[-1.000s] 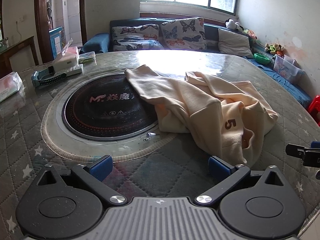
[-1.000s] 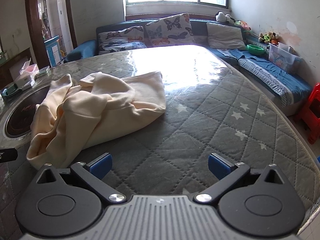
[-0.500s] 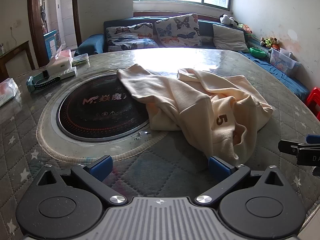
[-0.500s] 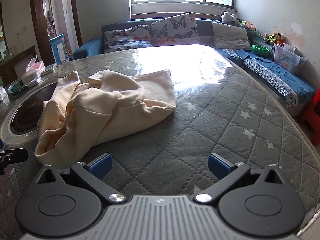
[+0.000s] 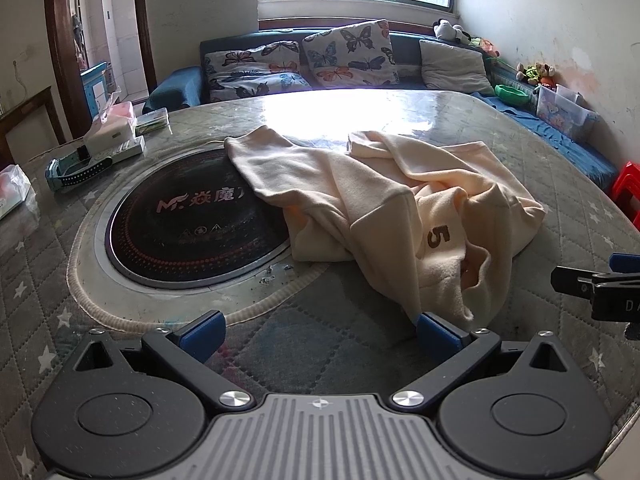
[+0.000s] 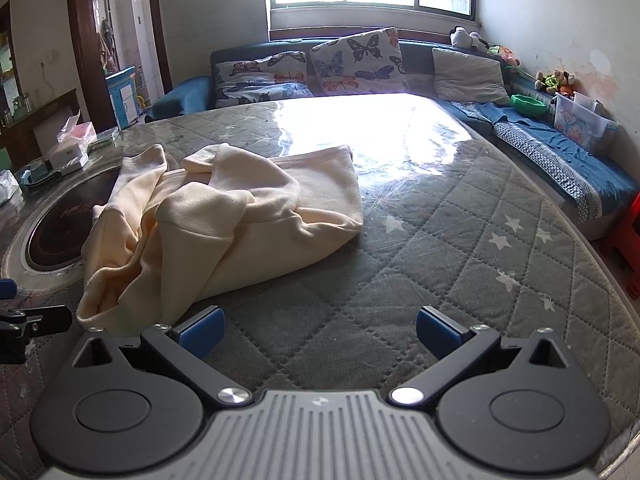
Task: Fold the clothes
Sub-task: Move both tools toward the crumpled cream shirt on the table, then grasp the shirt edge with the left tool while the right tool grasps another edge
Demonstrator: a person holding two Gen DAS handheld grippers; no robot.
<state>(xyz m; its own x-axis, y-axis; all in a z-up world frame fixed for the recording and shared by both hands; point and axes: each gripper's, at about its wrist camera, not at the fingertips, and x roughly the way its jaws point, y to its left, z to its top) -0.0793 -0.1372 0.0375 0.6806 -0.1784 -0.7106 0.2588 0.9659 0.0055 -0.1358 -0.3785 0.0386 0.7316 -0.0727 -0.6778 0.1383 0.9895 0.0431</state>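
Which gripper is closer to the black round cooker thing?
Left. The left gripper sits just before the cooktop; the right gripper is farther off, past the sweatshirt.

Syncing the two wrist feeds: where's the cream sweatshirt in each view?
Left wrist: cream sweatshirt lies centre to right, one sleeve over the round black cooktop, a "5" showing near the right finger.
Right wrist: cream sweatshirt lies centre-left, its near end by the left finger.
Shared landmark: butterfly cushions on the sofa under the window.

Both wrist views look low across the table, sharing the sweatshirt.
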